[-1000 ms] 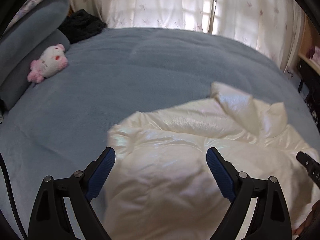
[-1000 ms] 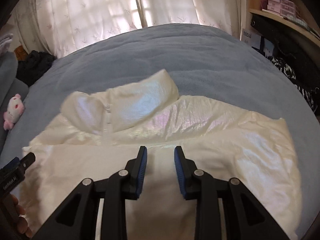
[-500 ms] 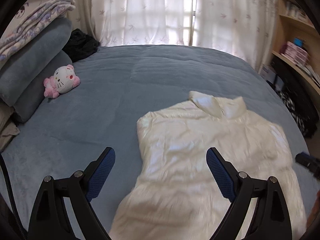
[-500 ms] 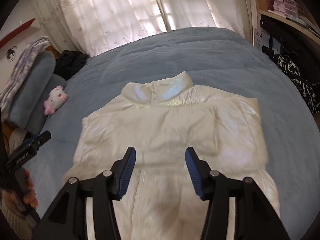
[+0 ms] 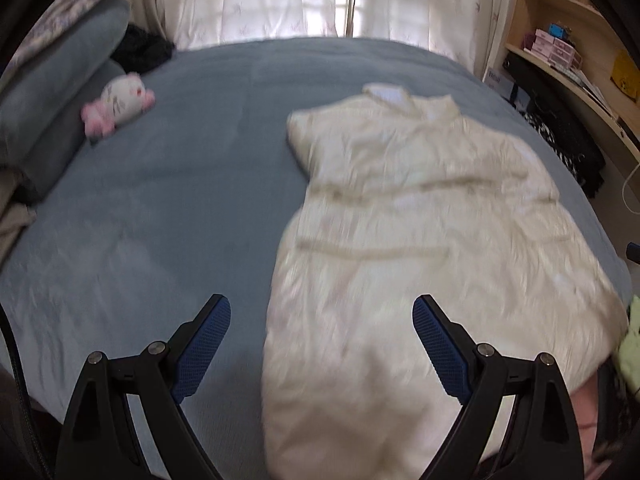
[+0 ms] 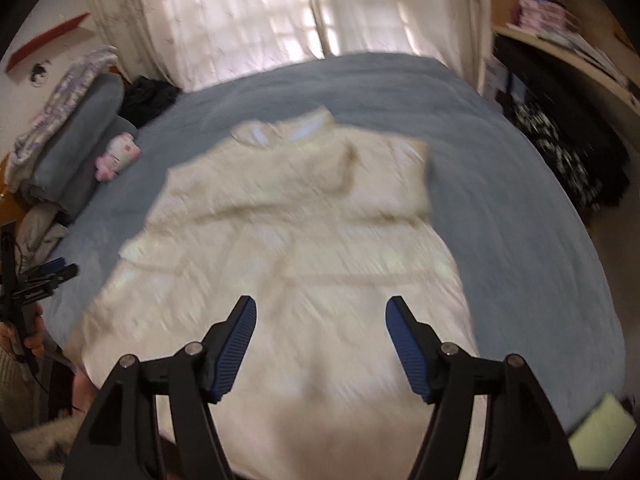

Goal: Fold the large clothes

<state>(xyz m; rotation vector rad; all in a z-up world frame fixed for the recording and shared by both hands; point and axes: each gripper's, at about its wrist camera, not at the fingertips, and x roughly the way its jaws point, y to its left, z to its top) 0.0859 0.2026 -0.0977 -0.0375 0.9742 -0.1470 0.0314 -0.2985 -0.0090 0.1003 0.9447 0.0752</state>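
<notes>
A large cream-white padded jacket (image 5: 420,240) lies spread flat on the blue bed (image 5: 180,184), collar at the far end. It also fills the middle of the right wrist view (image 6: 296,240). My left gripper (image 5: 322,320) is open and empty, held above the jacket's near left edge. My right gripper (image 6: 320,322) is open and empty, held above the jacket's near hem. The left gripper also shows at the left edge of the right wrist view (image 6: 44,276). Both views are motion-blurred.
A pink and white plush toy (image 5: 118,102) lies by grey pillows (image 5: 48,112) at the bed's left. Dark clothing (image 5: 142,48) sits at the far left corner. Shelves with boxes (image 5: 556,46) and dark patterned fabric (image 5: 560,136) stand on the right. Curtains (image 5: 304,0) hang behind.
Both grippers have pulled back and risen from the jacket, so much more of it and the bed shows. The right gripper's jaws went from nearly closed to wide open.
</notes>
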